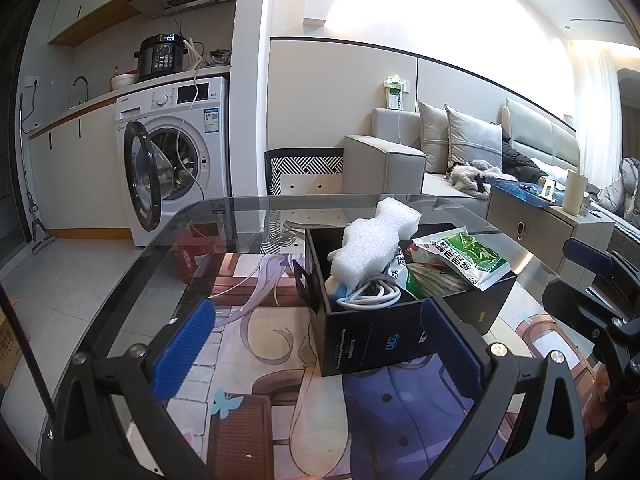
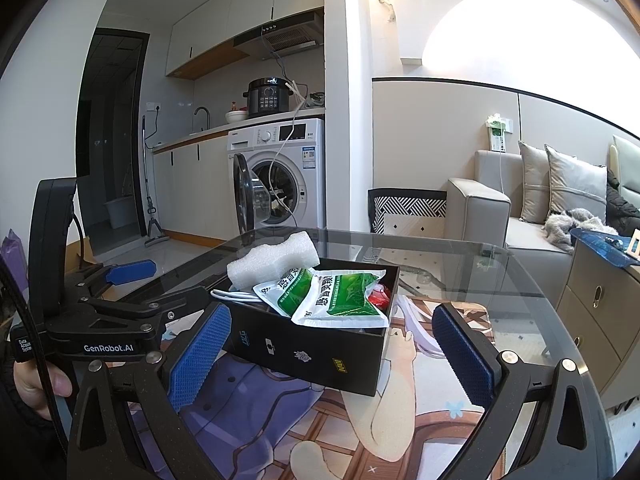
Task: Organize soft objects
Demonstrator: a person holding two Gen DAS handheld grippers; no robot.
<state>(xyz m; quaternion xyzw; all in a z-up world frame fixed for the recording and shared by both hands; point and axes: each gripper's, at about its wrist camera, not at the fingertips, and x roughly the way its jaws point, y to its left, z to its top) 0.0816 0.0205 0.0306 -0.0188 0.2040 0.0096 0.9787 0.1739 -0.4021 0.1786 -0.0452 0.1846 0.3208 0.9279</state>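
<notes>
Currently the black box [image 2: 320, 344] sits on the glass table [image 1: 168, 240], holding foam block [image 1: 372, 240], green sachets [image 2: 340, 300] and white cable [image 1: 368, 294], apparently gathered there as soft items. Left gripper [image 1: 320, 344] and right gripper [image 2: 332, 356] hang near the box, jaws wide, gripping nothing; likely sorting is finished.

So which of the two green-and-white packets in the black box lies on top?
The front green-and-white packet, nearer the right tongs; it overlaps the rear packet beside the white foam block.

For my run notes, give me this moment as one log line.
left gripper: open, empty | right gripper: open, empty | black box: holds foam block, green packets, white cable
</notes>
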